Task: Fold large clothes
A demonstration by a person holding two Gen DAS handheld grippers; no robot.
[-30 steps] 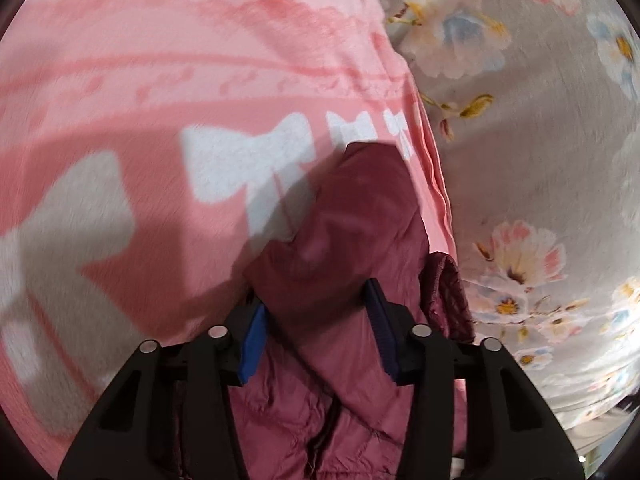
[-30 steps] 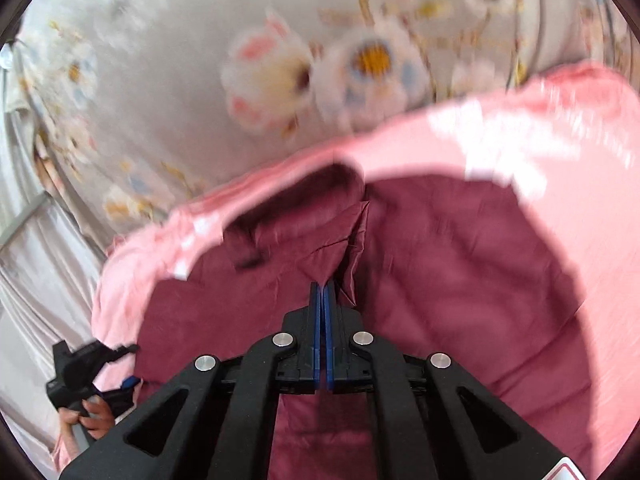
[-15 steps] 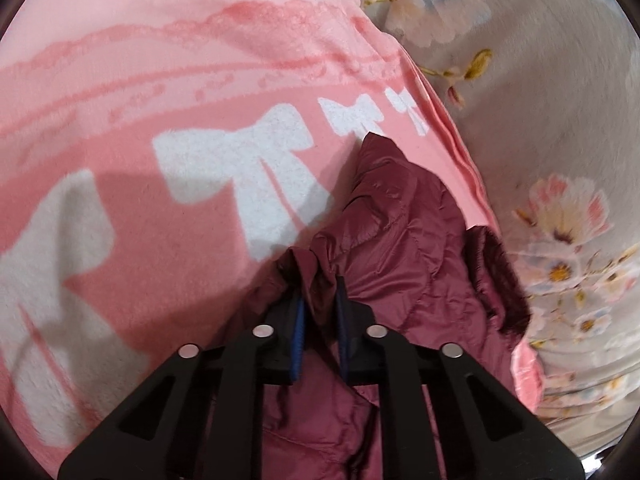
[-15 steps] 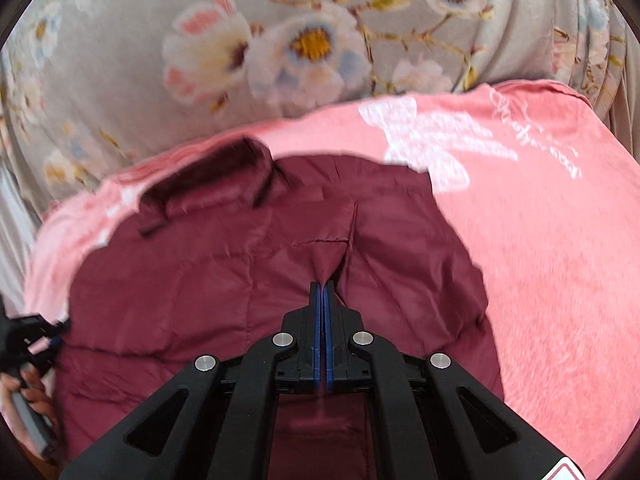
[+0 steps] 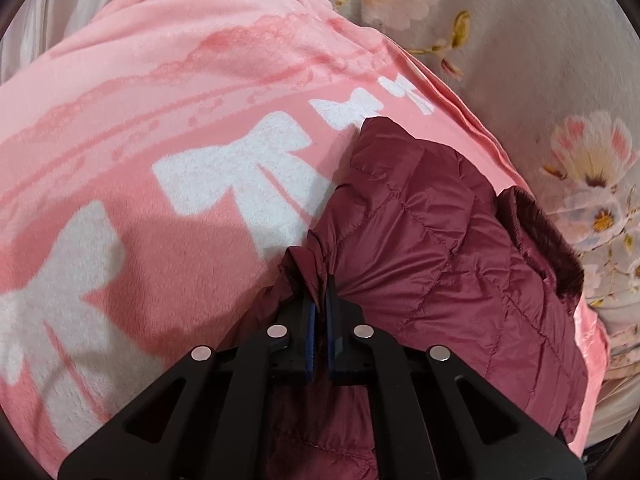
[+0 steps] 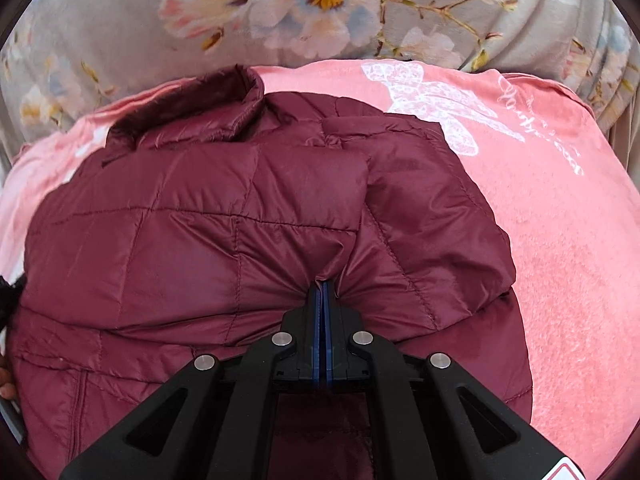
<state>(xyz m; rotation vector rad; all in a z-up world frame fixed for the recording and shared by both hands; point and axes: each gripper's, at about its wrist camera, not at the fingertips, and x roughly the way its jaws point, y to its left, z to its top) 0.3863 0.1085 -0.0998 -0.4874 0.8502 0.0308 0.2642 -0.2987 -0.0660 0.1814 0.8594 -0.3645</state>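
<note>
A maroon quilted jacket [image 6: 192,216] lies on a pink blanket [image 6: 560,248], its collar [image 6: 188,116] toward the far edge. In the right wrist view a folded-over panel lies on the body, and my right gripper [image 6: 322,286] is shut on a pinch of that fabric. In the left wrist view the jacket [image 5: 440,240] bunches to the right, its dark lining [image 5: 544,240] showing at the edge. My left gripper [image 5: 320,284] is shut on a fold of the jacket's edge, fabric pinched between the blue pads.
The pink blanket [image 5: 160,100] has white bow prints [image 5: 248,168] and covers a grey floral bedspread [image 6: 280,8] that rises behind. A hand's fingertips [image 6: 6,384] and a dark object show at the left rim of the right wrist view.
The left jaws closed from wide open onto the jacket fold and the view rolled. The right gripper, still shut on fabric, sank toward the jacket, which now spreads flatter.
</note>
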